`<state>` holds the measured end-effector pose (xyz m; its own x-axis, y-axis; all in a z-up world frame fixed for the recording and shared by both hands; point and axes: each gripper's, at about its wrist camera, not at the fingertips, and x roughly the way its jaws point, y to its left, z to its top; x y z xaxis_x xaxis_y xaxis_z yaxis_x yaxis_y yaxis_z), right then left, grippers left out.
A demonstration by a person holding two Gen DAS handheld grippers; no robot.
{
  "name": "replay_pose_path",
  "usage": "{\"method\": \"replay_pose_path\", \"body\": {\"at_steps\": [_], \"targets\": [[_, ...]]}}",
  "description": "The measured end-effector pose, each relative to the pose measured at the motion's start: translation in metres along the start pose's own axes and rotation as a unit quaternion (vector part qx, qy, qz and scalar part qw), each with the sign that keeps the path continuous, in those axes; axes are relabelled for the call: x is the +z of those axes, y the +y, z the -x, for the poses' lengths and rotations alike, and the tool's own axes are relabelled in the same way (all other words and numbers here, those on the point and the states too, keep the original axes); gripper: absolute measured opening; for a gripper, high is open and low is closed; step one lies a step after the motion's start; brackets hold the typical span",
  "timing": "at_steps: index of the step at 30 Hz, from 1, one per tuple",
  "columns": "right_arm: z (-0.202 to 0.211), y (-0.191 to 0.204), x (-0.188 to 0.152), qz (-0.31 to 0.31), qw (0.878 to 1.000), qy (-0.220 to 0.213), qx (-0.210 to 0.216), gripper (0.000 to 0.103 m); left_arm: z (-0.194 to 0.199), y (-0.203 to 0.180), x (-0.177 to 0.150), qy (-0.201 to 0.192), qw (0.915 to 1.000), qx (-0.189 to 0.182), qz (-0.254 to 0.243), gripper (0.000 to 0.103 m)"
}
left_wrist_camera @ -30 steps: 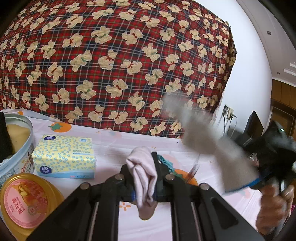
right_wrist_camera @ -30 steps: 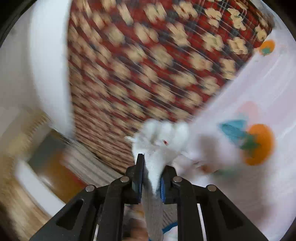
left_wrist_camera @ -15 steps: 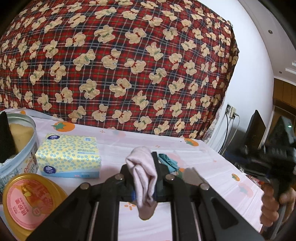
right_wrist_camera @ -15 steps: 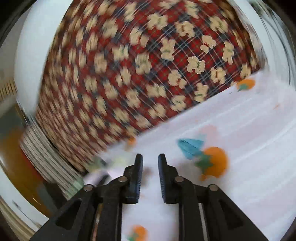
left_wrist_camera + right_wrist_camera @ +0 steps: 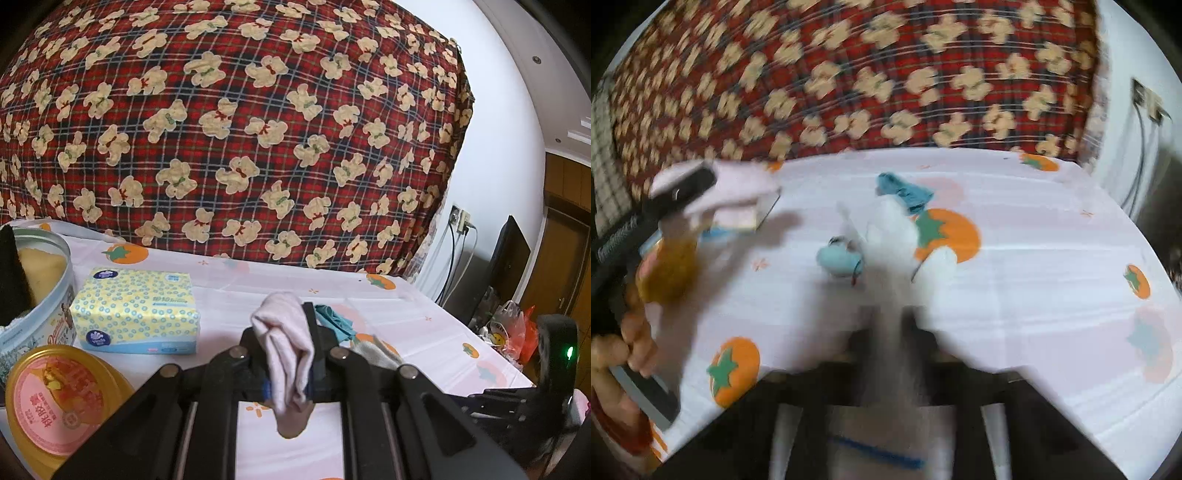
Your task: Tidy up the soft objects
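Pale pink sock [image 5: 286,354] pinched between closed left jaws [image 5: 288,363], toe drooping below them. Grey sock [image 5: 892,266] between right jaws [image 5: 894,332], streaked with blur; grip cannot tell. Teal cloth [image 5: 905,192] on bench [image 5: 1034,258] beyond. Half a second ago right jaws gaped empty.

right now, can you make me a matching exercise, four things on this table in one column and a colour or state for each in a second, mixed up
Things:
1. sock in the left hand-held gripper
2. tissue pack
3. round lid
4. crumpled cloth beside the printed persimmon

Colour or state:
A. teal, lying loose on the tablecloth
B. pale pink, pinched and hanging down
C. yellow rim with a pink label
D. yellow with blue dots

Pairs: 1-B, 2-D, 3-C, 4-A
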<state>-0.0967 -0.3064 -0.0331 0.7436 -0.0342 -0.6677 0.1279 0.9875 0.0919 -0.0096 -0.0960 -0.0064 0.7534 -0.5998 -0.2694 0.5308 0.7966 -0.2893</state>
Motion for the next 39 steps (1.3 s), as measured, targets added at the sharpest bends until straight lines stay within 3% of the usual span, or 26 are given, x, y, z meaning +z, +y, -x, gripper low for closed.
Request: {"method": "replay_pose_path", "body": {"at_steps": [2, 5, 7, 11, 15, 24, 31, 39], "targets": [[0.025, -0.021, 0.006, -0.061, 0.994, -0.052, 0.075, 0.009, 0.001, 0.001, 0.000, 0.000, 1.0000, -0.001, 0.003, 0.010], [0.064, -0.051, 0.015, -0.132, 0.959, -0.146, 0.202, 0.009, 0.001, 0.001, 0.000, 0.000, 1.0000, -0.001, 0.001, 0.010], [0.078, -0.070, 0.022, -0.172, 0.938, -0.179, 0.243, 0.010, 0.002, 0.001, 0.000, -0.002, 1.0000, -0.001, -0.001, 0.010], [0.082, -0.080, 0.035, -0.198, 0.923, -0.183, 0.276, 0.010, 0.008, 0.002, 0.002, -0.008, 1.0000, -0.003, -0.002, 0.010], [0.081, -0.061, 0.043, -0.192, 0.920, -0.179, 0.291, 0.010, 0.017, 0.001, 0.006, -0.017, 0.9998, -0.005, -0.004, 0.010], [0.060, 0.027, 0.049, -0.130, 0.927, -0.156, 0.316, 0.010, 0.058, 0.017, 0.018, -0.050, 0.9987, 0.002, -0.011, 0.010], [0.038, 0.093, 0.048, -0.090, 0.925, -0.135, 0.345, 0.010, 0.093, 0.038, 0.026, -0.069, 0.9957, 0.052, -0.034, 0.010], [0.038, 0.152, 0.038, -0.043, 0.928, -0.144, 0.341, 0.010, 0.120, 0.069, 0.025, -0.077, 0.9914, 0.097, -0.042, 0.010]]}}
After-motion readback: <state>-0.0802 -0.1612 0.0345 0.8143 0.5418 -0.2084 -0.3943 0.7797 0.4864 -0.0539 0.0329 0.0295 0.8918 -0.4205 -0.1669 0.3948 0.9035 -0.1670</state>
